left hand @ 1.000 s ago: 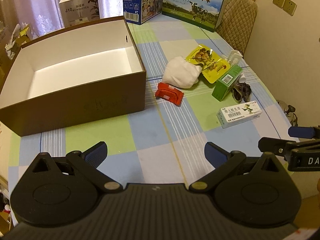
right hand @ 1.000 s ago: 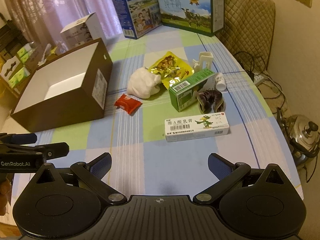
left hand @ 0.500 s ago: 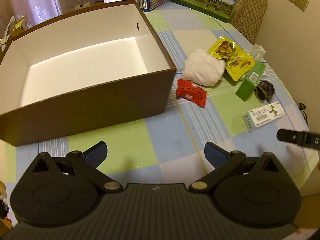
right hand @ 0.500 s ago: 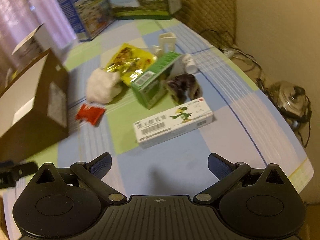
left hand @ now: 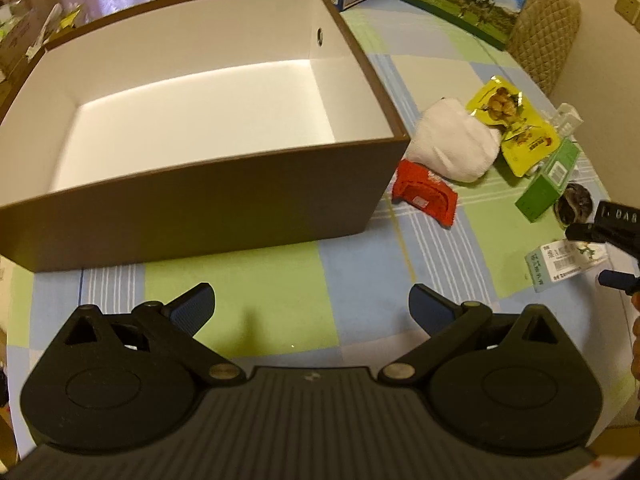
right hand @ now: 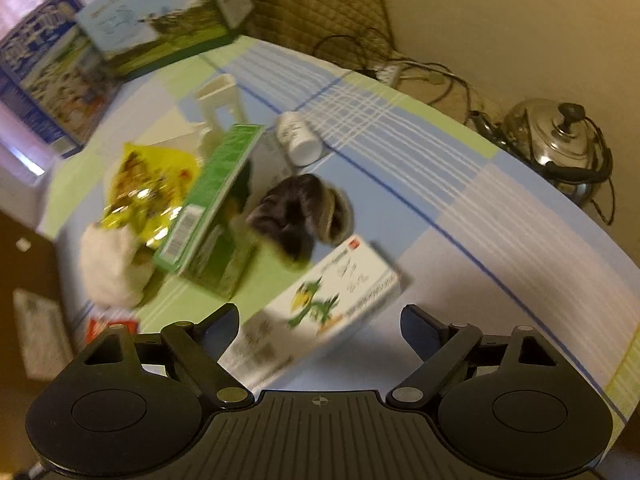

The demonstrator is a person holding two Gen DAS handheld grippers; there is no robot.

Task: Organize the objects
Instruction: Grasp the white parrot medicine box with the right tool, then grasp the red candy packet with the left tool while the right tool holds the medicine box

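Our right gripper (right hand: pixel 320 322), jaws spread, straddles the white carton (right hand: pixel 316 312) just ahead; we should center before pinching.

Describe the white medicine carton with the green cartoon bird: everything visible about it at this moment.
The white medicine carton is a long, flat cardboard box lying on the checked tablecloth, closed. Its top face shows a green cartoon bird, dark printed text, a small red mark at one corner and a barcode near the other end. It lies diagonally just ahead of the open right gripper, untouched. The dark furry item sits close behind it; contact unclear through blur.
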